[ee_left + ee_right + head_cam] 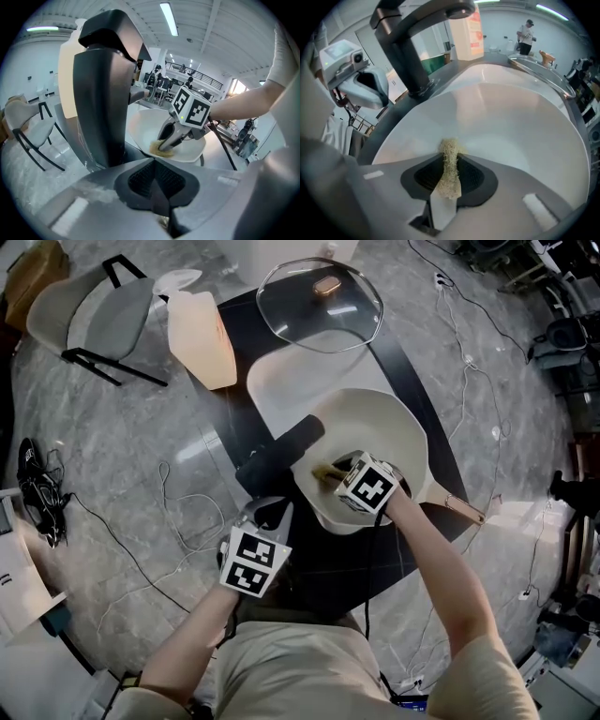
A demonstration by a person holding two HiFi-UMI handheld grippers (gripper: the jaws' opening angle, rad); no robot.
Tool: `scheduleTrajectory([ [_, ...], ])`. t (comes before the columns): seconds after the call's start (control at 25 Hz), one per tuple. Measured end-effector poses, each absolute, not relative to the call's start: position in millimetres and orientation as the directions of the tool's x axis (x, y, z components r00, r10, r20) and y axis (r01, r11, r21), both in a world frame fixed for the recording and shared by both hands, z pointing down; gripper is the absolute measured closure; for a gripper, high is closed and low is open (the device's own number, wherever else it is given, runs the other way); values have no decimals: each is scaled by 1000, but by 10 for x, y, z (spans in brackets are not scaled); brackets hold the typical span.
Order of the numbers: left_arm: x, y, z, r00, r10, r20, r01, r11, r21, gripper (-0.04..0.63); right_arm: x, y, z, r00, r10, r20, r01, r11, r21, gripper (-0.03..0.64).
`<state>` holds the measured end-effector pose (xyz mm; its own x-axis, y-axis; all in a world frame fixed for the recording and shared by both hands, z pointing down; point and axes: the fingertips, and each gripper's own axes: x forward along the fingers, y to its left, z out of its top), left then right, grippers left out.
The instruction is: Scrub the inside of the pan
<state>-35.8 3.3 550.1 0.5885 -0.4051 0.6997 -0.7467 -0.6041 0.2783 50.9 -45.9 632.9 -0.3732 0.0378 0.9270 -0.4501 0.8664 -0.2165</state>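
A white pan [375,423] with a black handle [281,451] stands on a black table [427,399]. My right gripper [330,474] reaches into the pan and is shut on a tan fibrous scrubber [450,173], whose tip touches the pan's inner wall [511,117] near the handle side. The left gripper view shows that scrubber [161,149] against the pan's bottom. My left gripper [267,514] sits just short of the handle's outer end; its jaws meet at the middle [154,185], and the handle [101,93] rises just beyond them to the left. I cannot tell whether they touch it.
A glass lid [319,301] lies at the table's far end, beside a white jug [202,334] with an orange label. A second white vessel [277,381] lies behind the pan. A grey chair [89,315] stands far left. Cables run over the marble floor [169,493].
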Motion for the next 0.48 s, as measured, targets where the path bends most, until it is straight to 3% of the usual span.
scheduleTrajectory([
  [0.24,-405,8,5486,589,-424,688,-756,-589,285,594,530,-890,6328,-386,-121,914,-516,850,-105,528],
  [0.48,-439,46,5481,586,-423,691,-758,-588,282,594,919,-1363,6332,-212,-352,912,-501,840,208,529],
])
